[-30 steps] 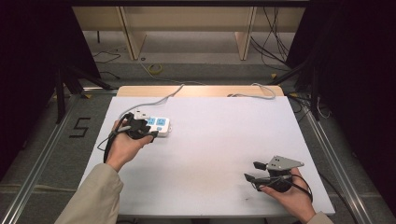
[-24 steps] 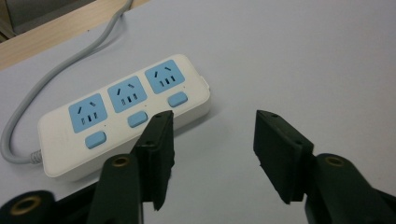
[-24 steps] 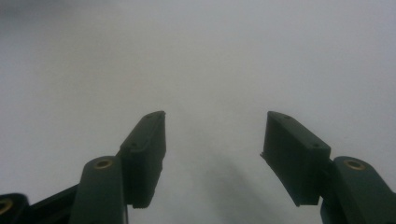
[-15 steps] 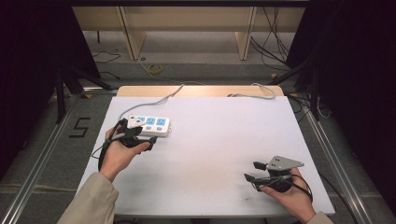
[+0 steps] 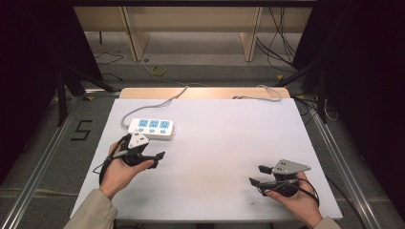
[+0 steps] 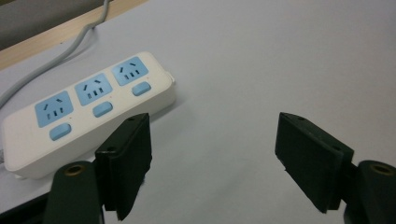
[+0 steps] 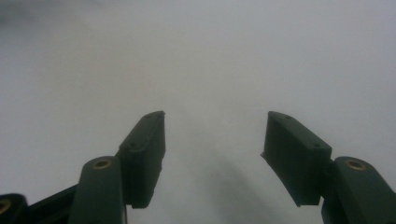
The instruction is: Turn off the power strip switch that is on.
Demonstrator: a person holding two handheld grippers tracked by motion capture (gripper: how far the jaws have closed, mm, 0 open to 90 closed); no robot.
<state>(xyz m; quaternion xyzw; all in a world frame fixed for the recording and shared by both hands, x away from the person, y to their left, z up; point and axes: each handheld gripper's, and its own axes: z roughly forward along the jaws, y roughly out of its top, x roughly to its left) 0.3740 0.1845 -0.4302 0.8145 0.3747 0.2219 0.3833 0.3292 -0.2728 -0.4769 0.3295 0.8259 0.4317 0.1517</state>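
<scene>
A white power strip [image 5: 151,128] with three blue sockets lies flat on the back left of the white table [image 5: 219,138]. My left gripper [image 5: 157,158] hovers just in front of it, nearer the person, pointing right. In the left gripper view the power strip [image 6: 88,107] lies beyond the left jaw, and my left gripper [image 6: 215,154] has just been opening, with only bare table between its jaws. My right gripper [image 5: 255,174] rests low at the front right, pointing left. In its own view my right gripper [image 7: 215,154] is open over bare table.
The strip's grey cable [image 5: 162,100] runs off over the wooden back edge [image 5: 205,93] to the floor. A second grey cable [image 5: 260,93] lies on that edge at the back right. Metal rails flank the table on both sides.
The left gripper, which was closed around the power strip's left end, has opened, let go and drawn back toward the near edge. The strip stays on the table. The right gripper has not moved.
</scene>
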